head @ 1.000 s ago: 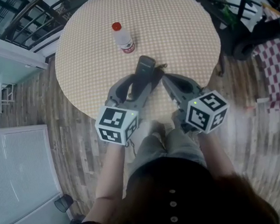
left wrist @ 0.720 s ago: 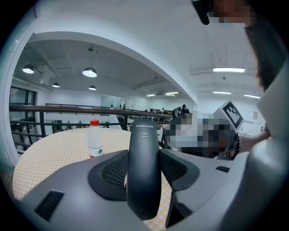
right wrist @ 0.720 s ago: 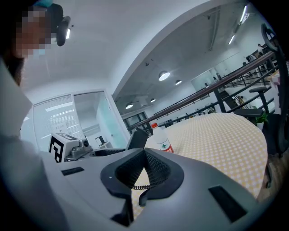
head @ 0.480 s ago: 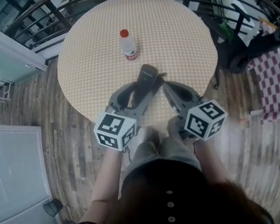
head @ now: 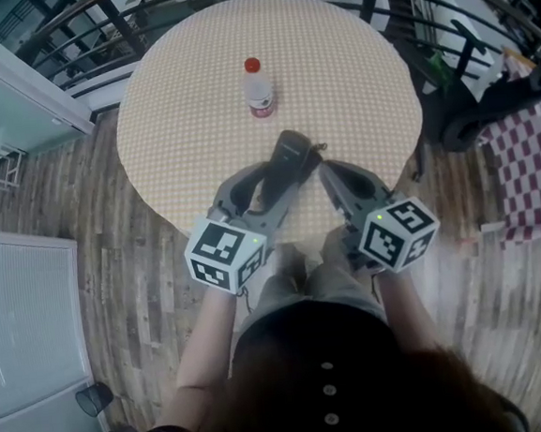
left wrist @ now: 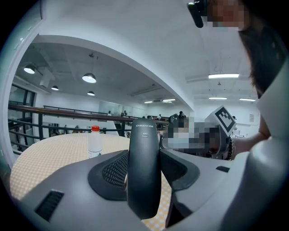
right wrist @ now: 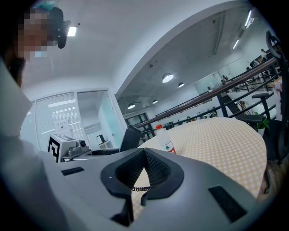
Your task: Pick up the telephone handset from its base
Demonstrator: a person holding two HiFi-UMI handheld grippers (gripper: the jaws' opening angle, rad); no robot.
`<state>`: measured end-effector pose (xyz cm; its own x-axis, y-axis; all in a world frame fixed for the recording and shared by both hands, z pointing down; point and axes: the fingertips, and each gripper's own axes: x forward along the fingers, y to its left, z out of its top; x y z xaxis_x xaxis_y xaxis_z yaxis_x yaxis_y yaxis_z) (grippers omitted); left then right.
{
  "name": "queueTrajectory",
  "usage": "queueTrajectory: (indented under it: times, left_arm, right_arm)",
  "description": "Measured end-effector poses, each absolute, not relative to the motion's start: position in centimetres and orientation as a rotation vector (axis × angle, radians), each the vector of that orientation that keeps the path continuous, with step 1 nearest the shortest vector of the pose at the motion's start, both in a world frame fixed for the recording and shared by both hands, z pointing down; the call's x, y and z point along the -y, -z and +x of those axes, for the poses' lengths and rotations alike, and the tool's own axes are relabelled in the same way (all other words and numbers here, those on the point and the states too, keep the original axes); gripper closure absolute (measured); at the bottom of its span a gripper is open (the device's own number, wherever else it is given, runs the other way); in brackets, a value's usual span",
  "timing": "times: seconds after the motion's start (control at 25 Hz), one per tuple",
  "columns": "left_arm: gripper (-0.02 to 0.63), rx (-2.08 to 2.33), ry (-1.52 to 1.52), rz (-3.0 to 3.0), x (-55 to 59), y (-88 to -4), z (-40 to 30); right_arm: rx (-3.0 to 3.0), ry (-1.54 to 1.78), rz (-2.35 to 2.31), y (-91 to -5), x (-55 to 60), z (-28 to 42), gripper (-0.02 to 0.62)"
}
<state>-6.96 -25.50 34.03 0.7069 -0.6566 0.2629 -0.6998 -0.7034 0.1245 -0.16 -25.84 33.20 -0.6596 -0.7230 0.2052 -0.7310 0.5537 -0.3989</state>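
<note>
A black telephone handset [head: 289,155] stands tilted over the near side of the round table [head: 185,105], and my left gripper [head: 287,174] is shut on it. In the left gripper view the handset [left wrist: 143,167] stands upright, clamped between both jaws. My right gripper [head: 325,166] sits just right of the handset with its jaw tips pressed together. In the right gripper view, a thin coiled cord [right wrist: 135,188] crosses the gap below the touching tips of my right gripper [right wrist: 144,153]. The handset [right wrist: 129,138] rises just to the left. No telephone base shows in any view.
A clear plastic bottle [head: 258,89] with a red cap stands upright near the table's middle, beyond the handset. The checked cloth covers the table. Railings and dark chairs [head: 486,97] ring the far and right sides. Wooden floor lies around the table.
The head camera has shifted slightly, so the table sits lower in view. Both grippers and the handset keep about the same places relative to each other.
</note>
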Motion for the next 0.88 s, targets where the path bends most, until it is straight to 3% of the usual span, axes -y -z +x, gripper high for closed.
queueTrajectory:
  times: [0.88]
  left_arm:
    - [0.379, 1.08, -0.217, 2.685, 25.2, -33.9, -7.1]
  right_arm:
    - [2.736, -0.635, 1.228, -33.3, 25.9, -1.3, 0.586]
